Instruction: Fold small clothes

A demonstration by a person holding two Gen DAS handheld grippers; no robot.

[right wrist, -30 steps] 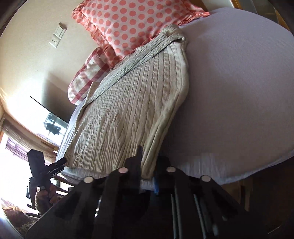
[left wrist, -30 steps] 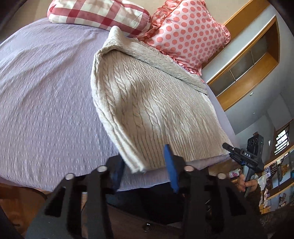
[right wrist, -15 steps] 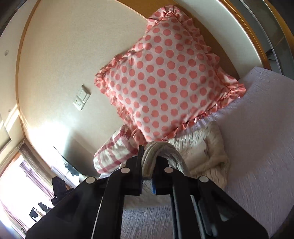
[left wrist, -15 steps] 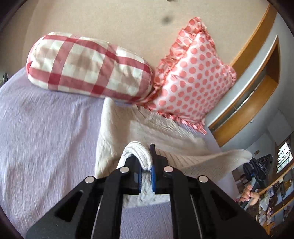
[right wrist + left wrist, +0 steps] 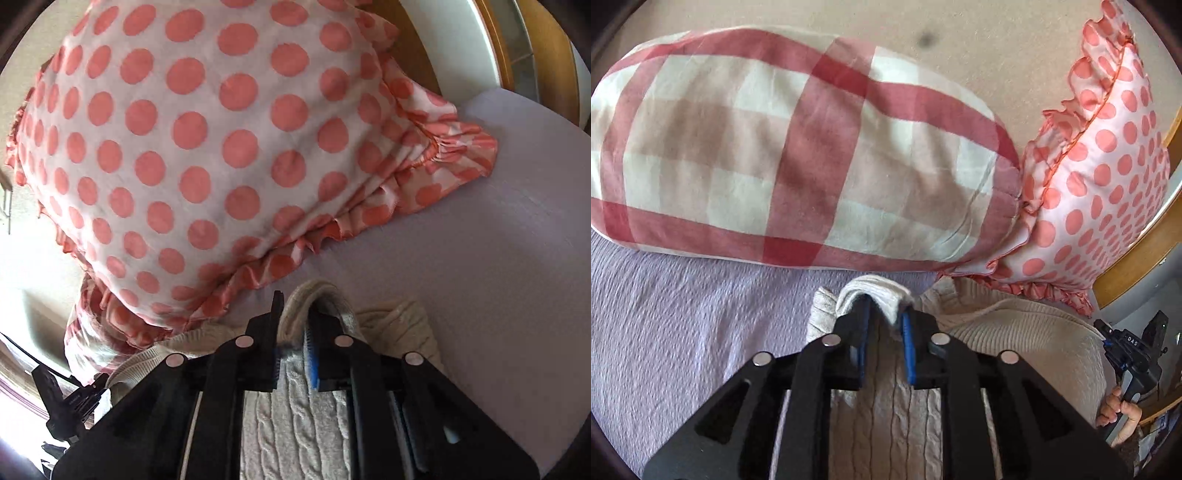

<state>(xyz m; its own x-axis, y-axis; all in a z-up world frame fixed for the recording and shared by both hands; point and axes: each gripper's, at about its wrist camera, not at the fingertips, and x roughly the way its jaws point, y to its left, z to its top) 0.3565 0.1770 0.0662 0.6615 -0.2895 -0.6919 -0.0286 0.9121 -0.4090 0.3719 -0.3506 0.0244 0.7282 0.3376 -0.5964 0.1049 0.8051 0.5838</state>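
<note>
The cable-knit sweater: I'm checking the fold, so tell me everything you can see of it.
The cable-knit sweater is cream-beige, thick and soft-looking, with raised cable ribs. It lies on the lilac bedspread, doubled over toward the pillows. The left tongs and the right tongs each pinch a bunched edge. Its far edge reaches the polka-dot pillow; the checked pillow lies just beyond.
</note>
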